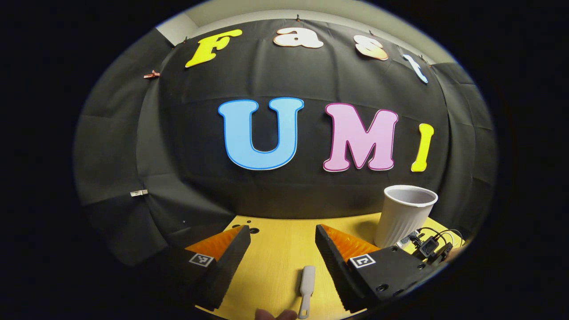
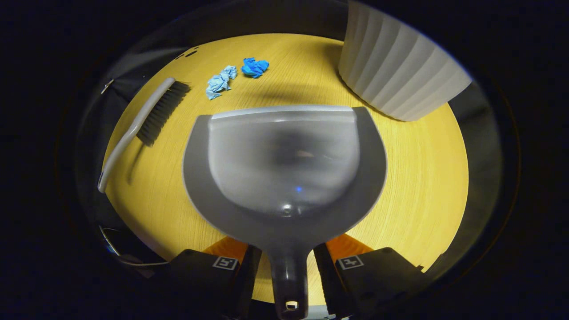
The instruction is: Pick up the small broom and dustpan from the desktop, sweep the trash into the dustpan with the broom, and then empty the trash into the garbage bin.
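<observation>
Right tool closing in on the dustpan handle, left tool lining up on the broom

In the right gripper view we are looking down on the dustpan (image 2: 284,164) lying flat on the worktop (image 2: 422,178); its handle is running between our right tool (image 2: 286,271) fingers at 6 o'clock, but we cannot tell whether they are pressing it. The broom (image 2: 142,120) is lying at 9 o'clock, two blue paper wads (image 2: 235,75) at 11 o'clock, the bin (image 2: 395,66) at 1 o'clock. In the left gripper view our left tool (image 1: 283,249) is spread wide and empty, the broom handle (image 1: 306,289) between its fingers. We are judging it best to squeeze both handles squarely before lifting.
</observation>
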`<state>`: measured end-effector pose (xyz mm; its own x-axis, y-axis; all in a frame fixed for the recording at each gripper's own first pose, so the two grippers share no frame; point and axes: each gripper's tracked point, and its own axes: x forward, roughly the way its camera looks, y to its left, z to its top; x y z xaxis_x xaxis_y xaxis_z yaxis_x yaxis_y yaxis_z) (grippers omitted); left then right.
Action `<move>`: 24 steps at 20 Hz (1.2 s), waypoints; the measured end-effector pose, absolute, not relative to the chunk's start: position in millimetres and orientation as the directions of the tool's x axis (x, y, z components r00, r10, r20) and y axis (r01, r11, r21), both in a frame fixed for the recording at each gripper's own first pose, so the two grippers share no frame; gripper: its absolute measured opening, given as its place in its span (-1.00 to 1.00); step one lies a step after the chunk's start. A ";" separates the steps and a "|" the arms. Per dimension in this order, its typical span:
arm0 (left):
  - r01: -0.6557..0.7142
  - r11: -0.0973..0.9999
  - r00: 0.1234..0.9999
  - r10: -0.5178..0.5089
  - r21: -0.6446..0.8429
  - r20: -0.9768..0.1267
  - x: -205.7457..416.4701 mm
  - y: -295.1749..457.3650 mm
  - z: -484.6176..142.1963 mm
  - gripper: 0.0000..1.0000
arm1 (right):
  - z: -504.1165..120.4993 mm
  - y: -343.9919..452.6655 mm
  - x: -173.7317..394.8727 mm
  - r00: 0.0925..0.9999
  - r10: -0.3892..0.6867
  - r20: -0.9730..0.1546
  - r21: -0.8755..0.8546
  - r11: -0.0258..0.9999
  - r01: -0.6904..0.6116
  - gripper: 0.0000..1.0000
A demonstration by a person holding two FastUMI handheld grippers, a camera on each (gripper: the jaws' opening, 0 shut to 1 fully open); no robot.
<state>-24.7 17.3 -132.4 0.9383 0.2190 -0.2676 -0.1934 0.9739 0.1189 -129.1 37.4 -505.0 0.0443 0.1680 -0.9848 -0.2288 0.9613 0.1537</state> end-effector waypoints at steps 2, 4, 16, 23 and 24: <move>-0.184 0.976 0.935 0.211 0.119 -0.286 -22.1 14.2 -142.0 0.90 | -505.2 36.6 -130.0 0.028 0.167 -0.986 0.155 0.957 -0.245 0.33; -0.176 0.977 0.930 0.206 0.123 -0.304 -19.7 12.9 -153.0 0.90 | -506.1 36.8 -128.1 0.029 0.172 -0.985 0.159 0.955 -0.251 0.00; -0.137 0.990 0.833 0.129 0.026 -0.539 -8.3 9.2 -251.9 0.91 | -505.4 36.8 -129.4 0.099 0.212 -0.972 0.186 0.957 -0.223 -0.27; -0.095 0.993 0.614 0.007 -0.066 -0.789 -32.8 -15.0 -337.9 0.90 | -476.6 17.0 -146.7 0.169 0.197 -0.966 0.139 0.942 -0.305 -0.29; -0.096 0.993 0.579 0.001 -0.067 -0.815 -36.6 -16.2 -348.1 0.91 | -473.3 14.3 -149.8 0.171 0.196 -0.966 0.137 0.942 -0.305 -0.29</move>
<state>-36.6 -16.2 -348.1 0.5791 0.0007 -0.8152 -0.0961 0.9931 -0.0674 -149.8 14.3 -473.3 0.1708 0.1958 -0.9657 -0.3051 0.9424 0.1371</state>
